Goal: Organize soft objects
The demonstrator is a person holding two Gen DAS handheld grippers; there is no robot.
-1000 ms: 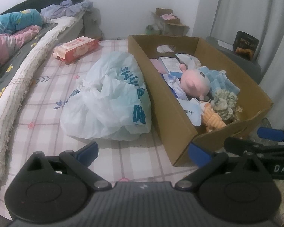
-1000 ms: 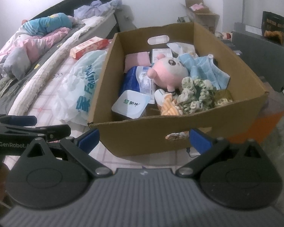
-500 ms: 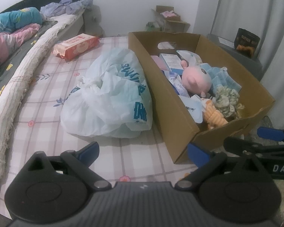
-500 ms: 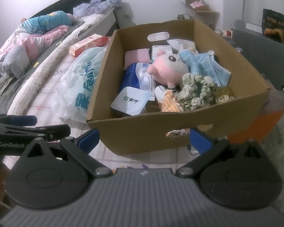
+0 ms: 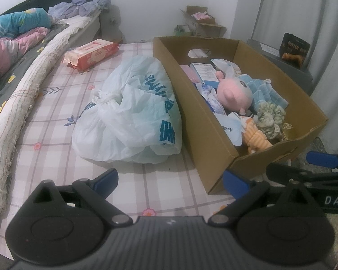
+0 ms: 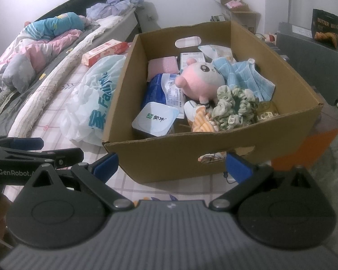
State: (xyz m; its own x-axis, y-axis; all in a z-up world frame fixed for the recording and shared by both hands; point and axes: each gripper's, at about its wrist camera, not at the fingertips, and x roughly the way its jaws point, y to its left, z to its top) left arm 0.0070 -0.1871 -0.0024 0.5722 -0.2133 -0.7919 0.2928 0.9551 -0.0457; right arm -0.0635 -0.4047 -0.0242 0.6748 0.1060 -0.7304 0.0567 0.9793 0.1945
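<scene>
A bed (image 5: 56, 121) with a pink checked, flower-printed sheet fills a white-walled room, rumpled bedding along its far edge. Near the foot edge sits an open corrugated cardboard box (image 6: 214, 155); a crinkled white plastic bag (image 5: 133, 117) leans against its side. Inside lie a round pink plush toy (image 6: 200, 79), a ribbed blue cloth (image 6: 245, 76) and a ruffled green scrunchie (image 6: 234, 106). The left gripper (image 5: 169, 177) and right gripper (image 6: 171, 165) hover before the box, fingers spread wide, empty.

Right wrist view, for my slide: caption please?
Open right gripper facing a cardboard box holding a pink plush toy.
</scene>
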